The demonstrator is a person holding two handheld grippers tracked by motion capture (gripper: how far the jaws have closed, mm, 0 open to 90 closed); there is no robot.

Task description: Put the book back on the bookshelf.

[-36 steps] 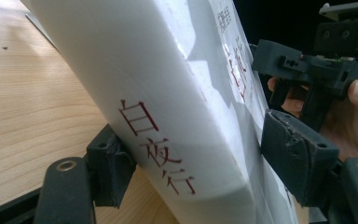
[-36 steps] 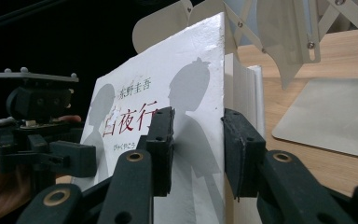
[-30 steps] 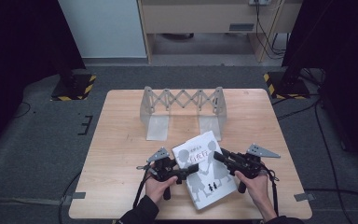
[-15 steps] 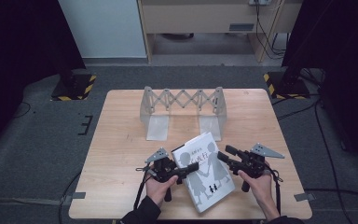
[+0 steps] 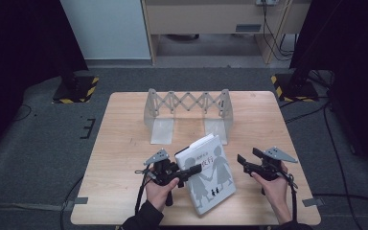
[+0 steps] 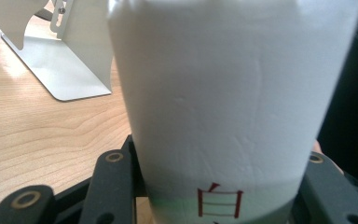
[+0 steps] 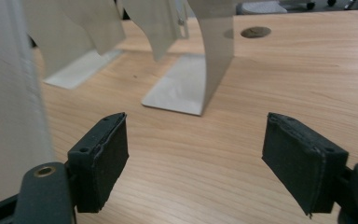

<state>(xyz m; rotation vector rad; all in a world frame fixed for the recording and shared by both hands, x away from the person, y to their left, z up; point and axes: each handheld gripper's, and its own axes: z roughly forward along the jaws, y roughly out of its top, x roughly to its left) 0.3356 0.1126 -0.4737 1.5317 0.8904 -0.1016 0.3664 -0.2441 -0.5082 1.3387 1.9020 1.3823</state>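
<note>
Fingers of the left gripper (image 5: 188,172) have just clamped the spine edge of the white hardcover book (image 5: 210,175), tilted above the wooden worktop (image 5: 124,143). Right gripper (image 5: 243,160) fingers have just opened, empty. Book likely stiff, moderately heavy, smooth-jacketed; grip deep near the spine.

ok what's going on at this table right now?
A person works two handheld grippers over a wooden table. The left gripper has just closed its jaws on the spine edge of a white book and holds it tilted. The right gripper has just been opening its jaws, with nothing between them, and sits off the book's right side. An expandable metal book rack stands unloaded further back on the table.
</note>
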